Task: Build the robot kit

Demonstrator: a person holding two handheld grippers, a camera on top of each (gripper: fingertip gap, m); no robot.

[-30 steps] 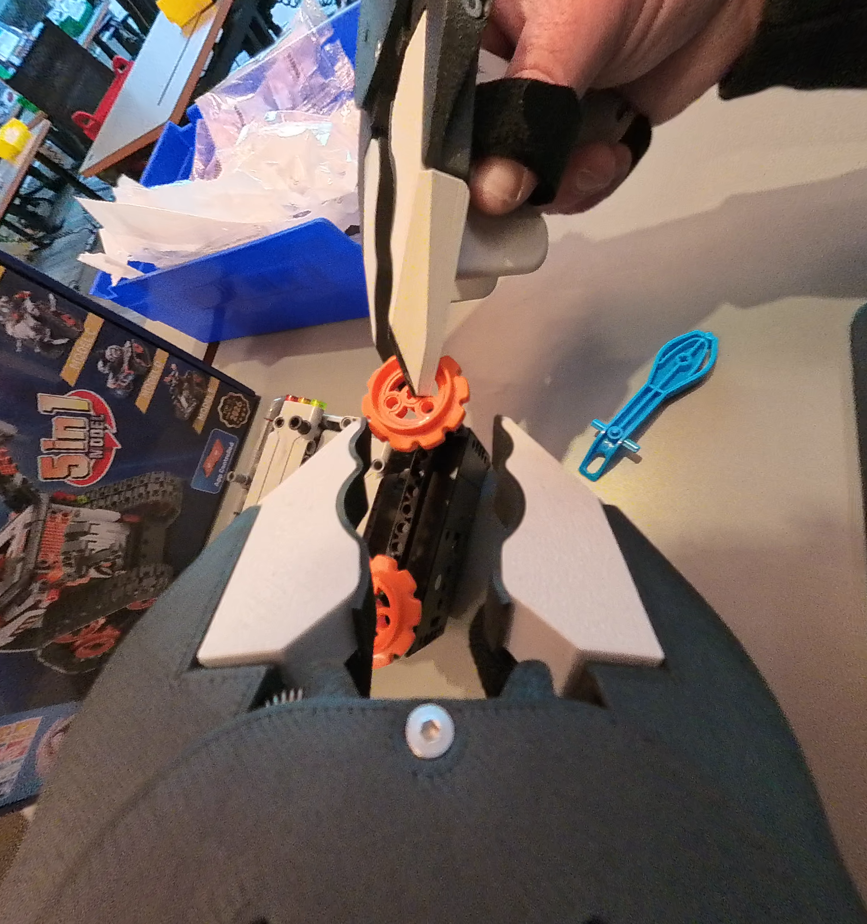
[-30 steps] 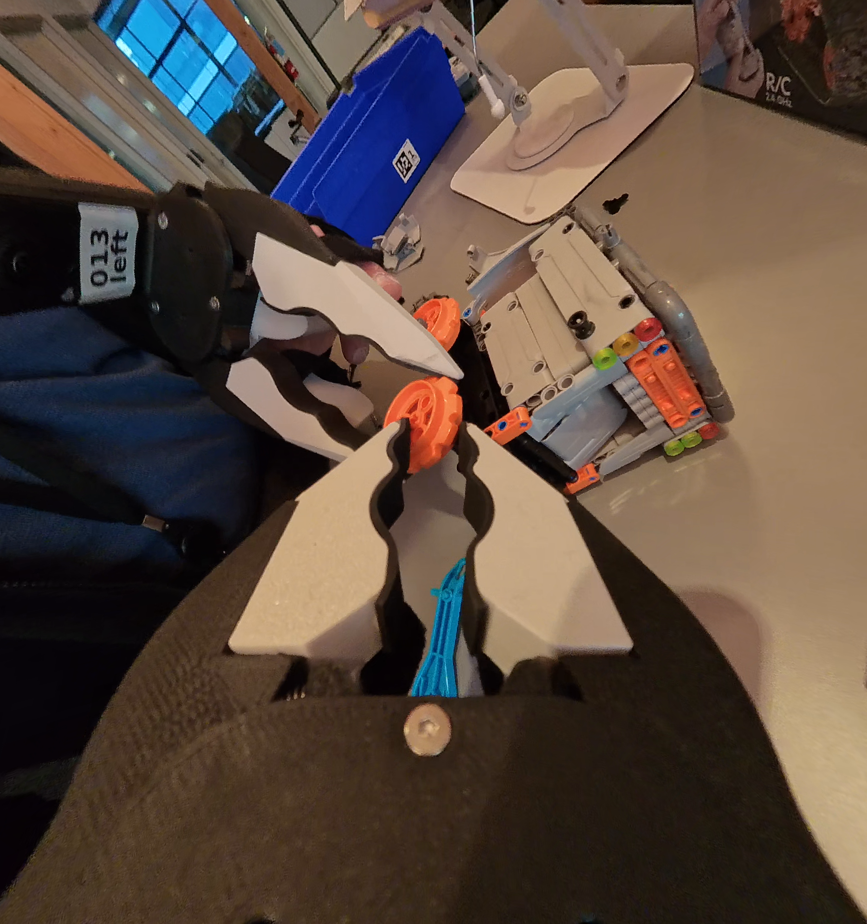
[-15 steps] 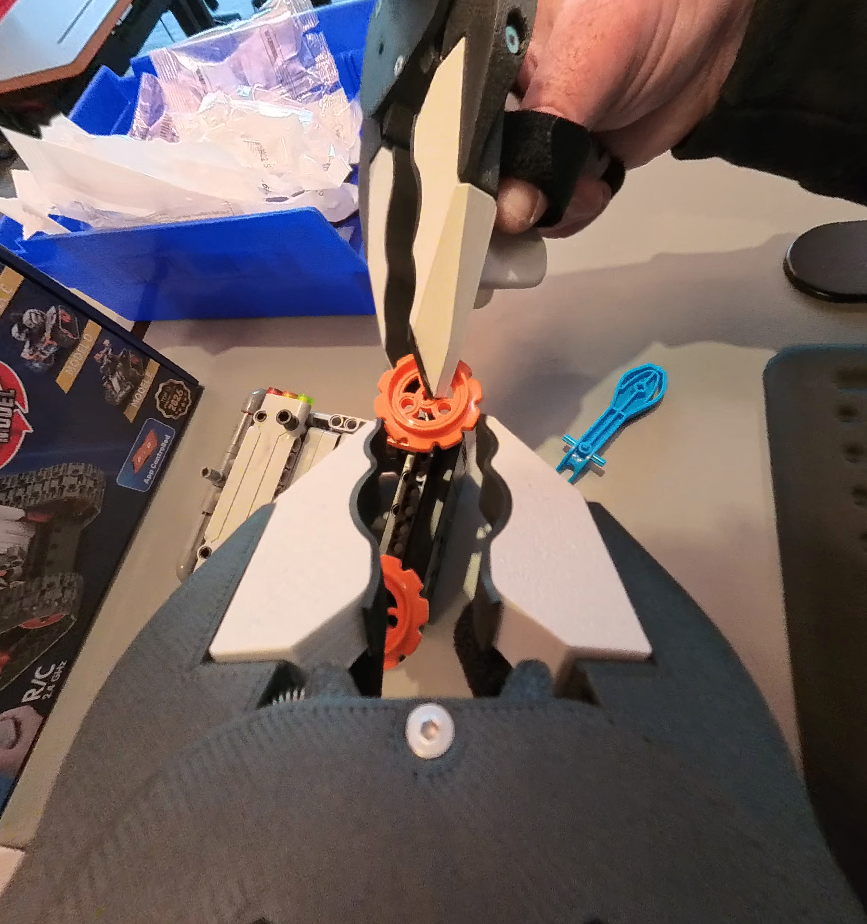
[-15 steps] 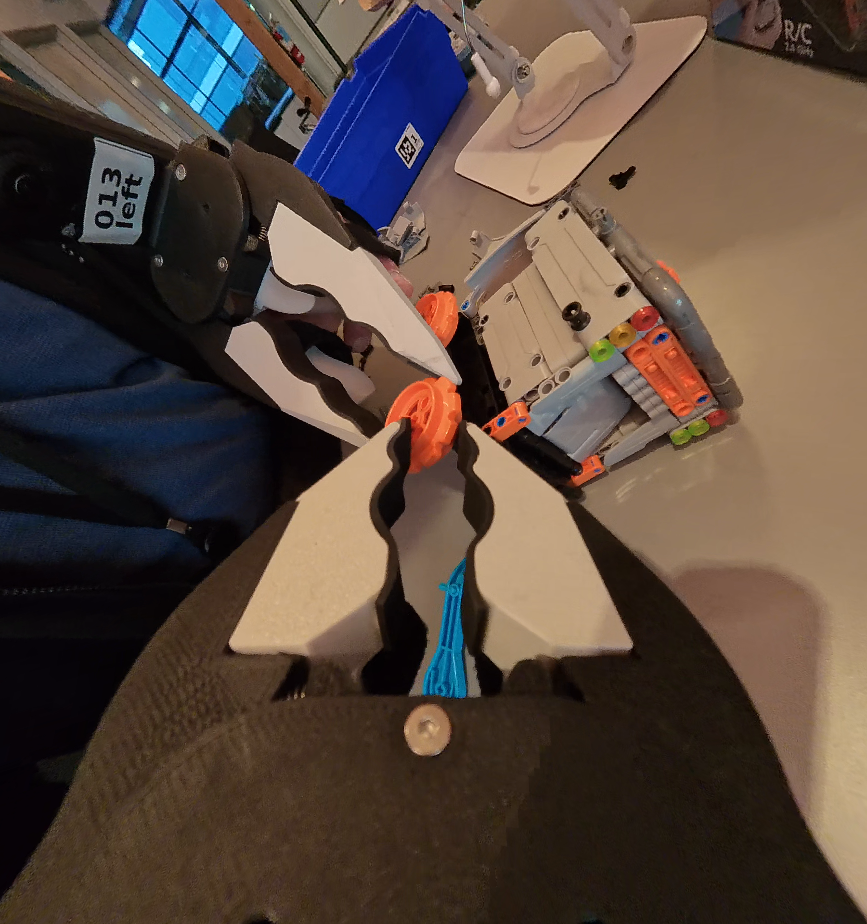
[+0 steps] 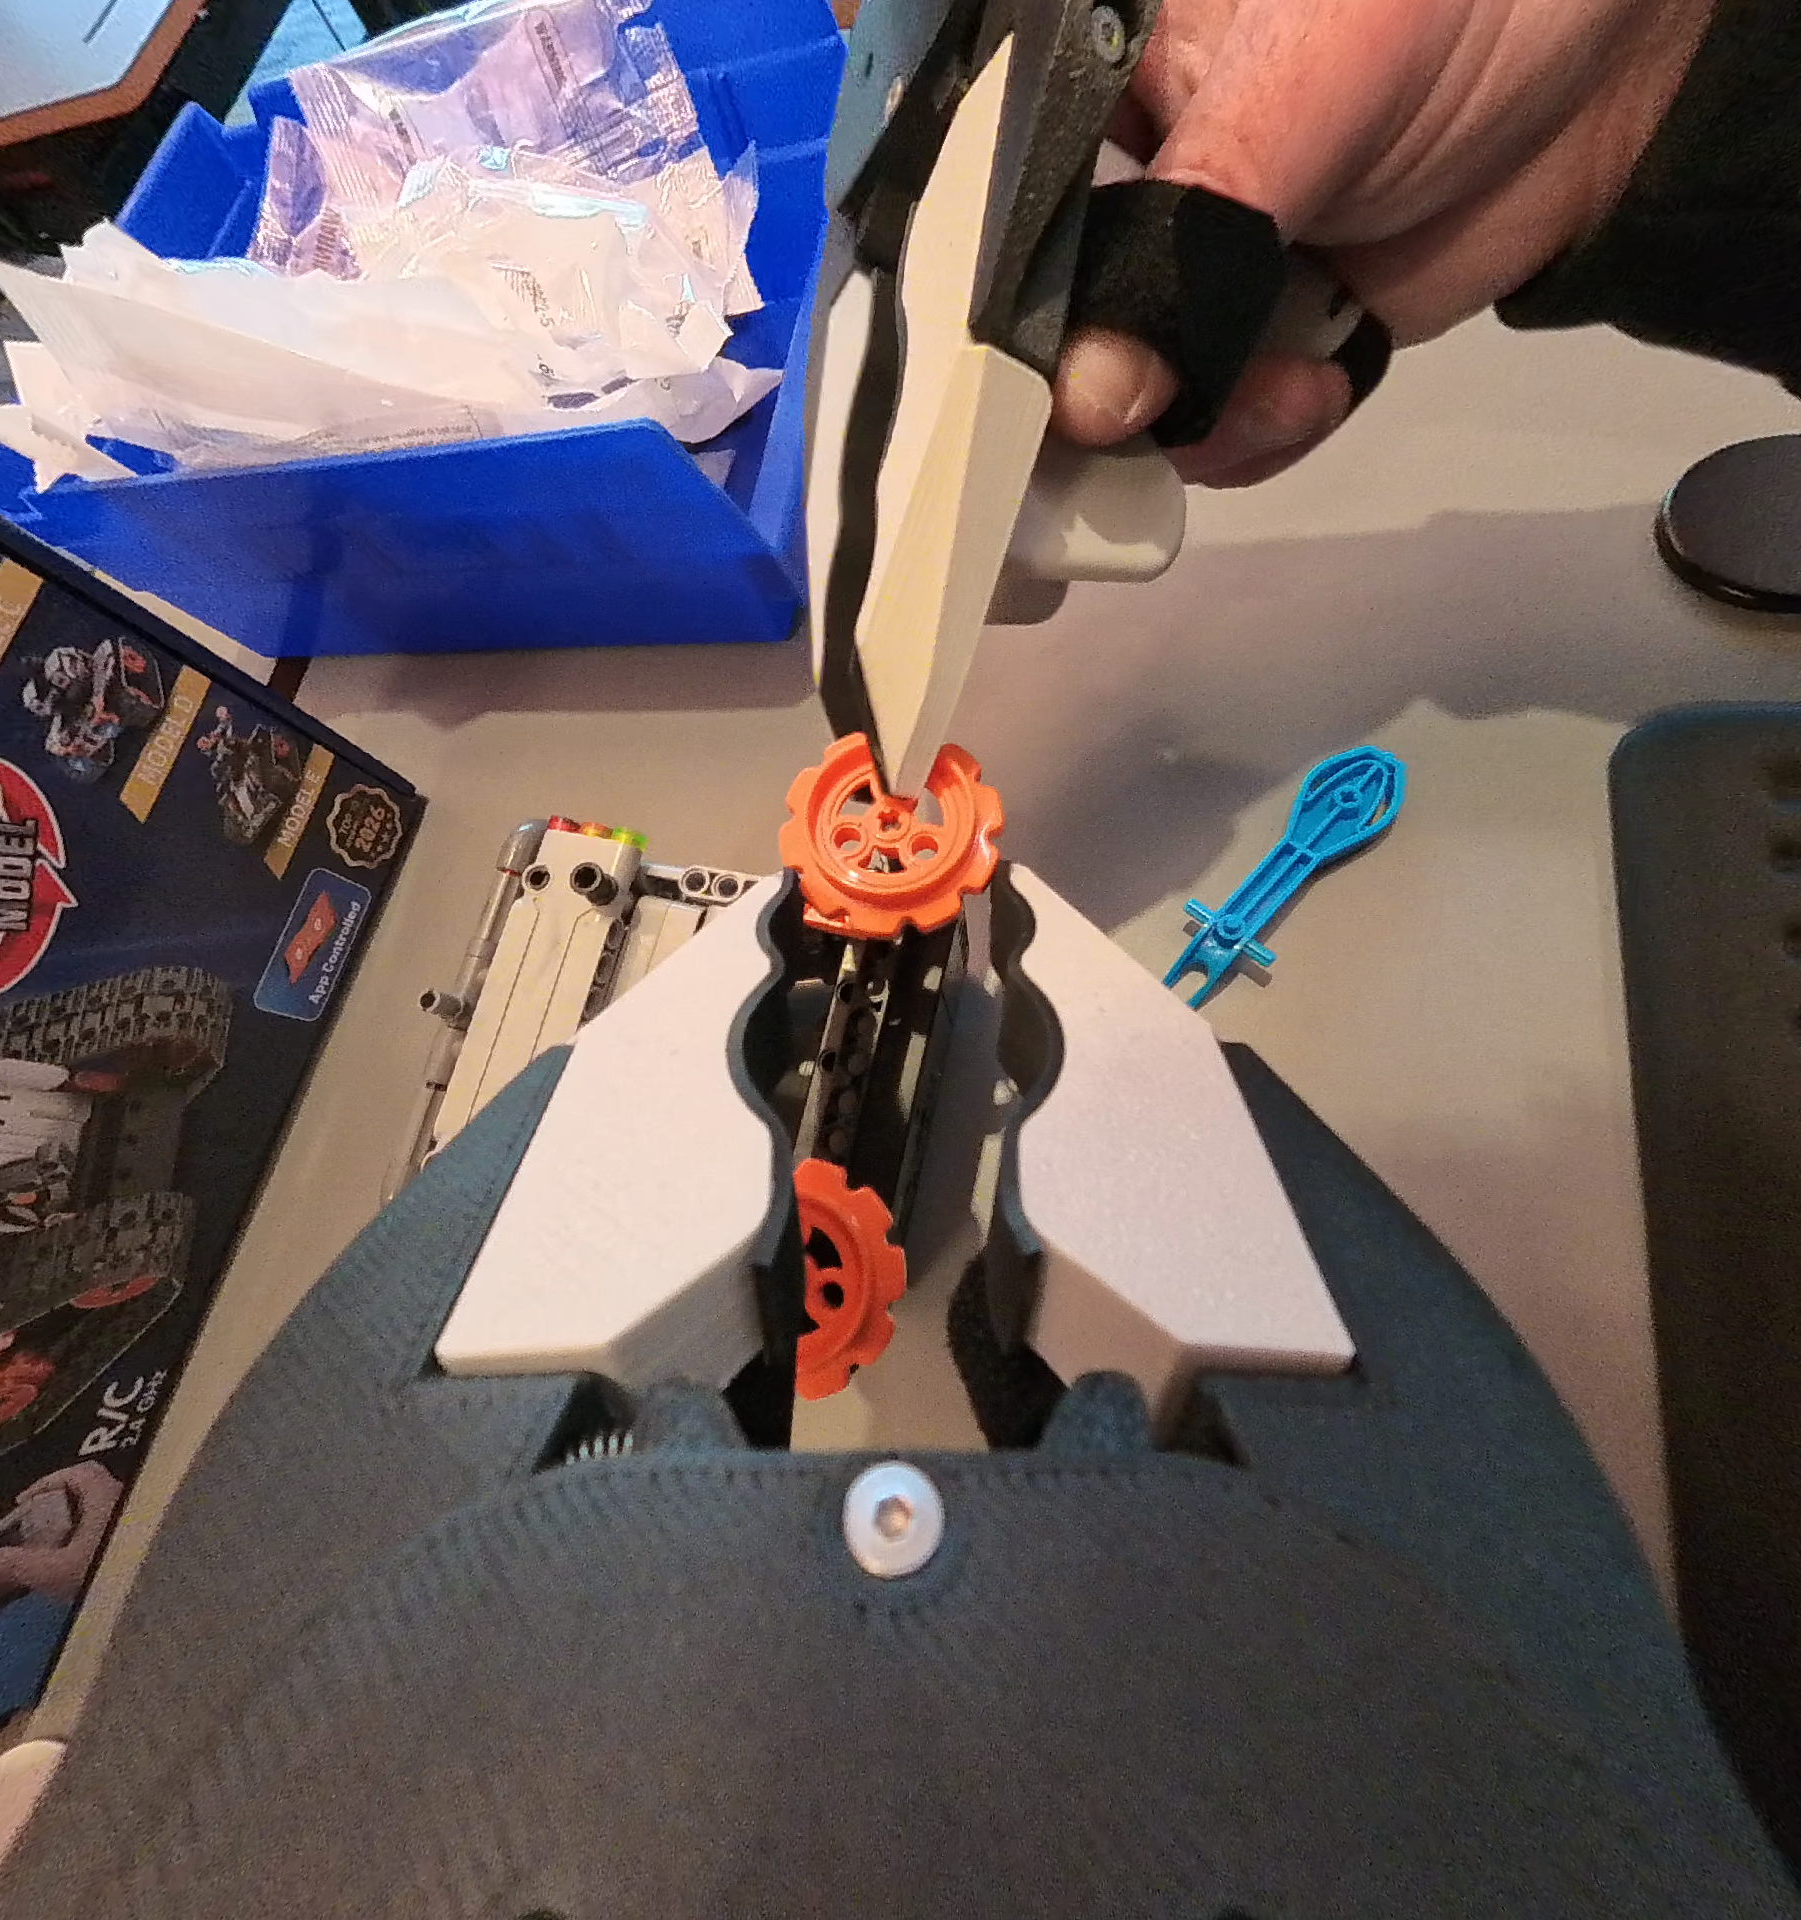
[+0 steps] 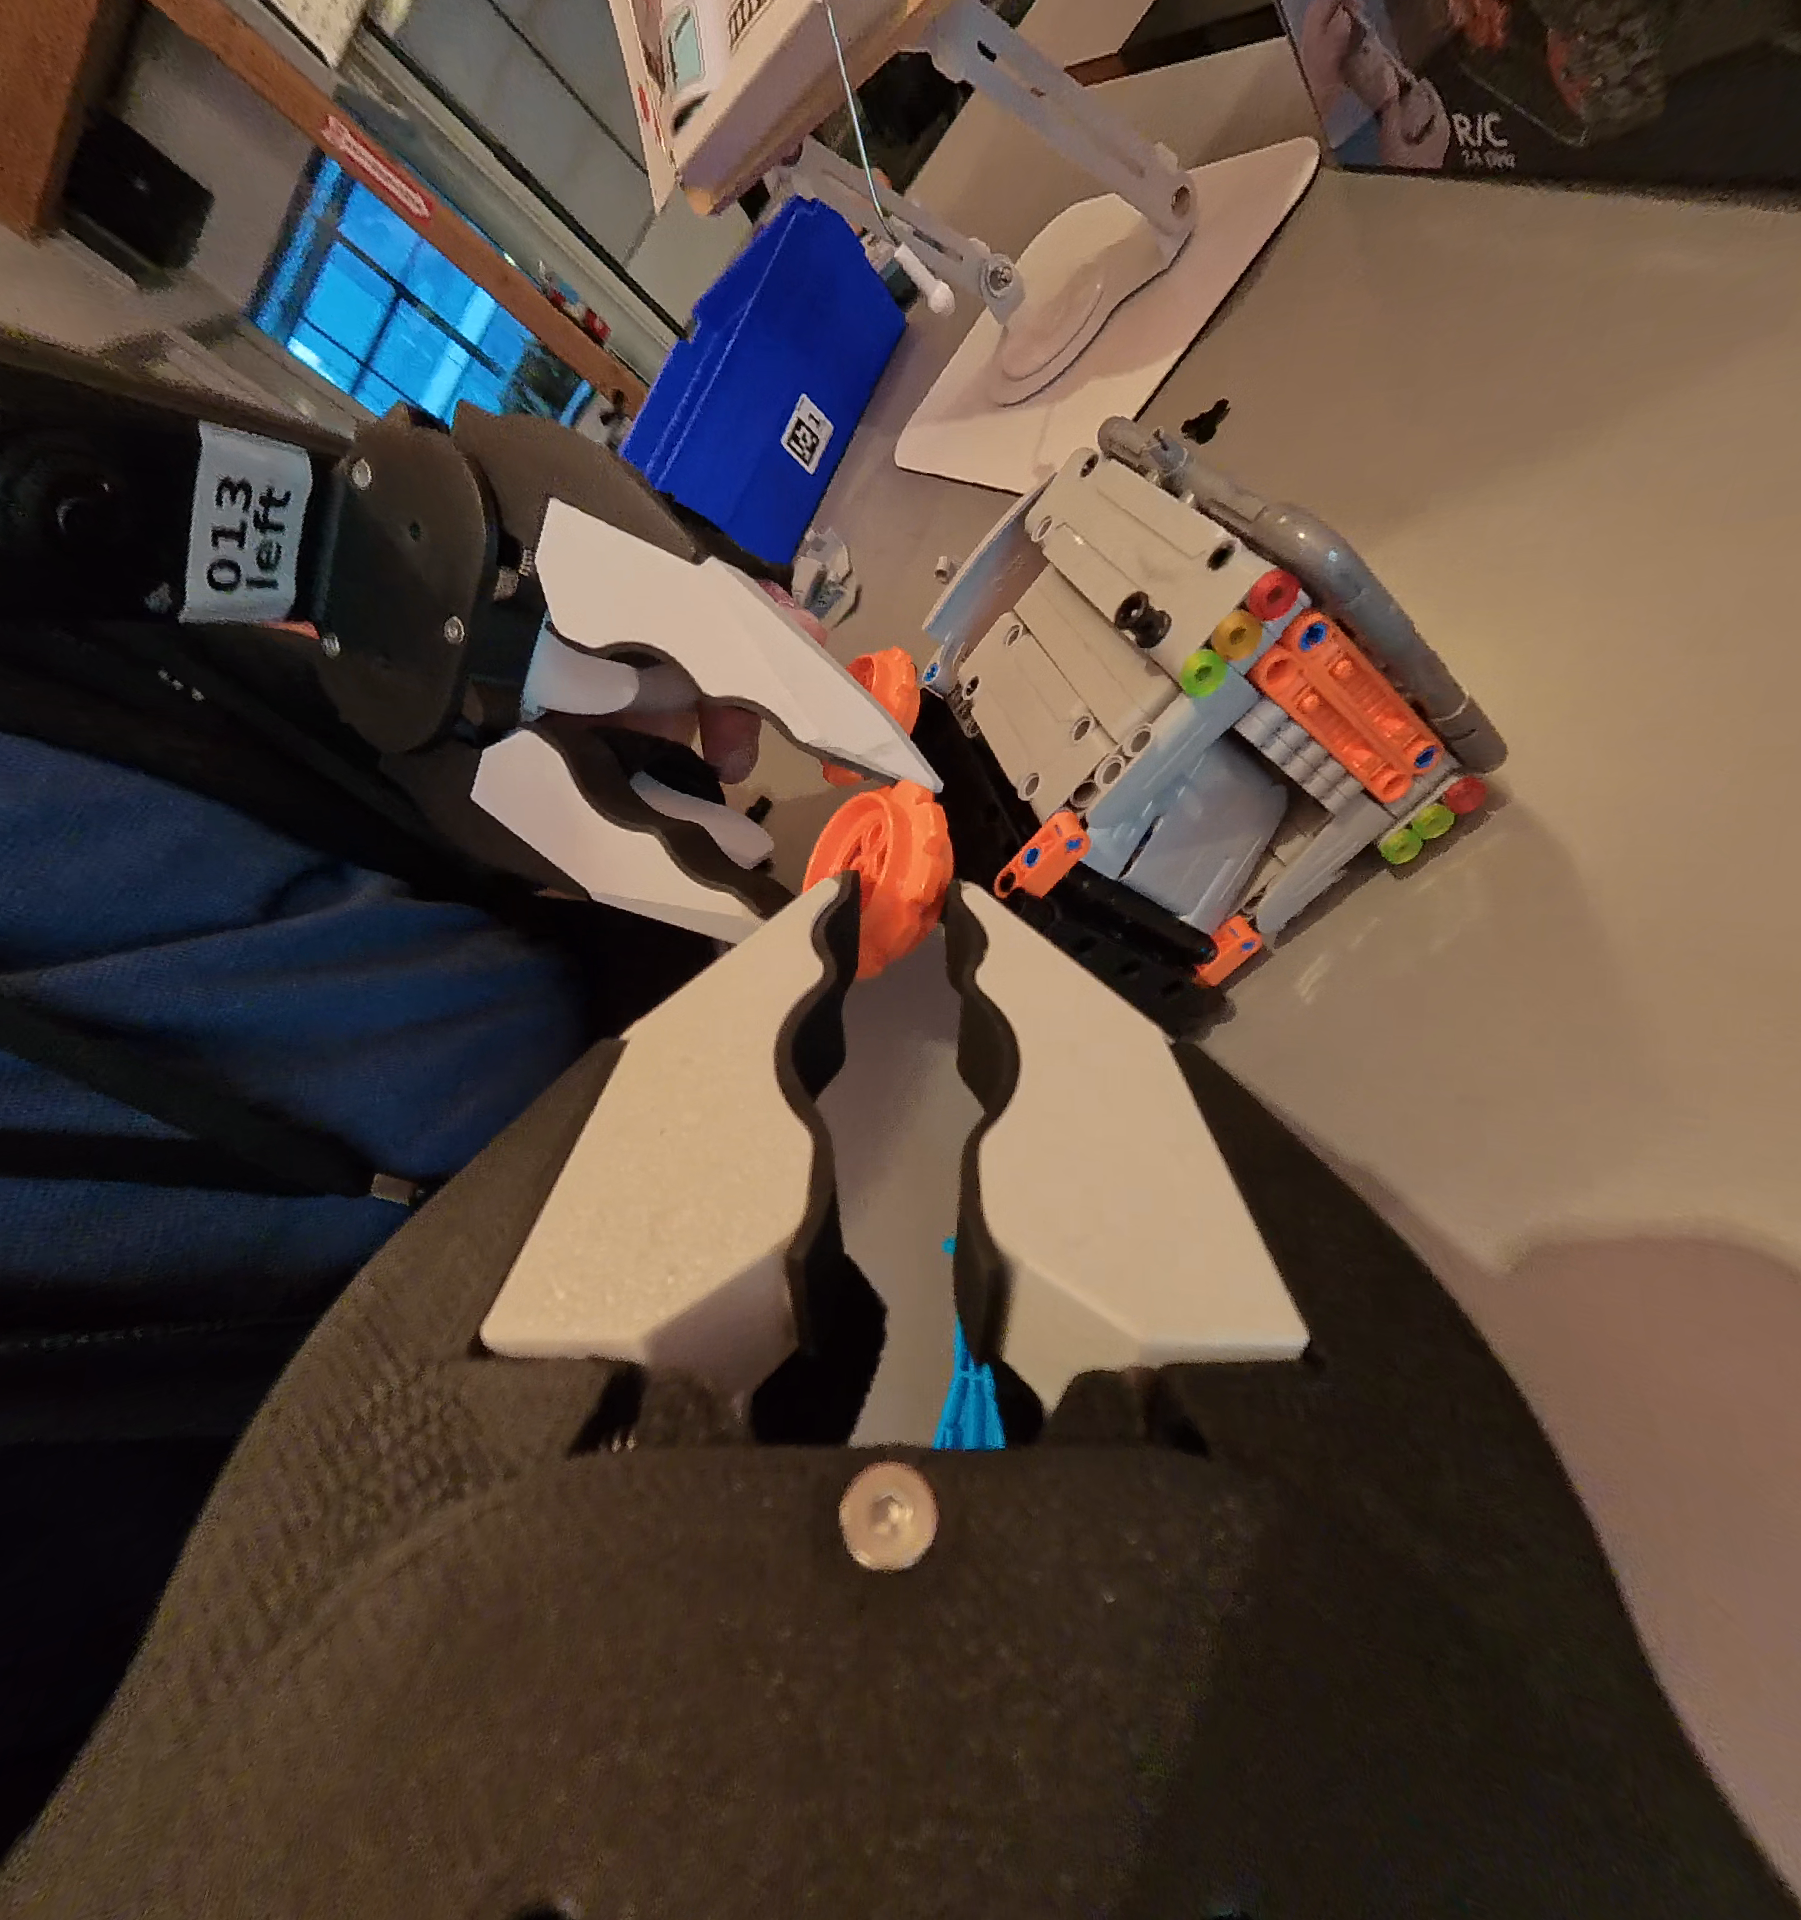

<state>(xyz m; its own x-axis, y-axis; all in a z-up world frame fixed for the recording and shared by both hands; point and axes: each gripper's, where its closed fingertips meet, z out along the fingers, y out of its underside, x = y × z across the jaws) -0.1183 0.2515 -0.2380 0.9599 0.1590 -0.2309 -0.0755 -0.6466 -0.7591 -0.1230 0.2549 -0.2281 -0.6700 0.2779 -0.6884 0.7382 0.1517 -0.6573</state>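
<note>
A grey, black and orange brick model (image 6: 1114,644) lies on its side on the table. My left gripper (image 5: 891,904) is shut on the model's black frame (image 5: 875,1049), with one orange toothed wheel (image 5: 839,1278) between its fingers. My right gripper (image 6: 901,894) comes down from above and is shut on the rim of the other orange wheel (image 6: 875,862) at the frame's end. That wheel (image 5: 891,842) and the right gripper (image 5: 901,779), held by a hand, show in the left wrist view. The left gripper (image 6: 849,852) shows in the right wrist view.
A blue plastic tool (image 5: 1291,862) lies on the table right of the model. A blue bin (image 5: 408,540) of plastic bags stands behind. The kit's box (image 5: 96,935) lies at the left, a dark pad (image 5: 1748,1143) at the right. A white stand base (image 6: 1083,312) sits beyond the model.
My left gripper's jaws have closed in on the black frame and swung to line up with it. My right gripper has stayed on the orange wheel.
</note>
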